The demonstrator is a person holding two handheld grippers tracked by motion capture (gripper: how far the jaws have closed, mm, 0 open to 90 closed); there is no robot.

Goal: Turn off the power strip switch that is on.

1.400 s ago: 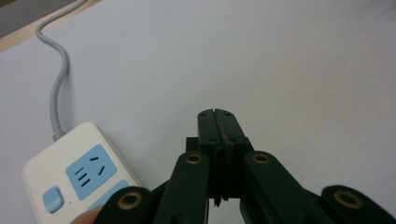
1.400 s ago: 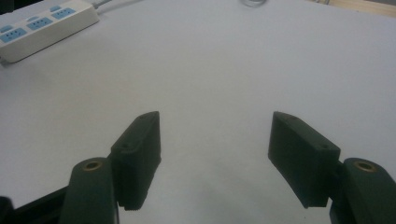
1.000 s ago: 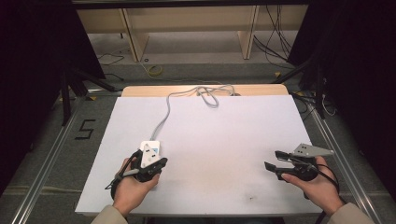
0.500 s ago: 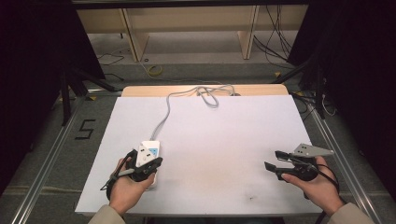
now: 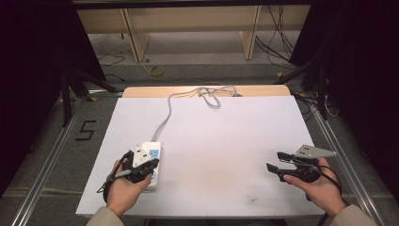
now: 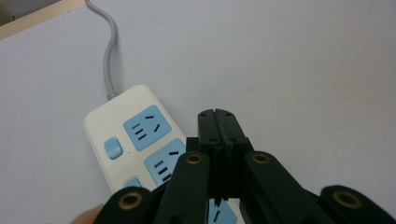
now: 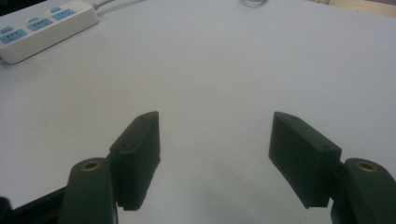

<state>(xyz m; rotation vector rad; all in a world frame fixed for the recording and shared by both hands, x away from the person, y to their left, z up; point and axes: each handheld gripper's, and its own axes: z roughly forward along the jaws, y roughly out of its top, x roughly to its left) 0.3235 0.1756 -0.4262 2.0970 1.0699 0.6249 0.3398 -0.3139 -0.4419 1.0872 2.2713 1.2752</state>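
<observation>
Left gripper (image 6: 218,122) closed empty over power strip (image 6: 135,140); right gripper (image 7: 215,154) was open, nothing between jaws.

One power strip (image 5: 149,157), two hand-held grippers (image 5: 282,168).

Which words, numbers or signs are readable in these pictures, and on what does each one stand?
"5": black mark on the floor, left of the table.
Power strip: no readable print on its face.
</observation>
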